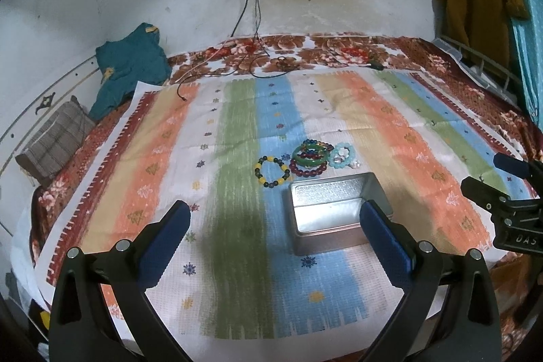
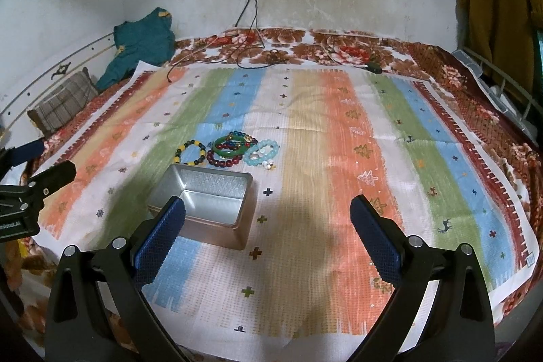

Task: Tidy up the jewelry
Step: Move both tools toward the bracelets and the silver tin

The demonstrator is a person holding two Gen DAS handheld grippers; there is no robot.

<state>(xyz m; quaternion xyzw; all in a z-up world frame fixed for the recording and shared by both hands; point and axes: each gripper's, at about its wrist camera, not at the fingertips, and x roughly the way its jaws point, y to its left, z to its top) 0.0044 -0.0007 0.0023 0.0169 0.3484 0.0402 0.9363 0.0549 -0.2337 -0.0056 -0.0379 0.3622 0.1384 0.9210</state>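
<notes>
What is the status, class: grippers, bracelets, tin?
Left gripper and right gripper open, holding nothing. Bracelets piled behind the open tin. Nothing blocking.

Both wrist views look forward over the bed, sharing the metal tin (image 1: 334, 216) (image 2: 207, 209).

Tin box (image 1: 336, 212): silver, rectangular, open and empty, flat on the striped cloth.
Bracelets (image 1: 309, 155): beaded cluster just beyond the box; yellow-and-dark bracelet (image 1: 272, 171) leftmost, pale blue bracelet (image 1: 342, 155) rightmost.
</notes>
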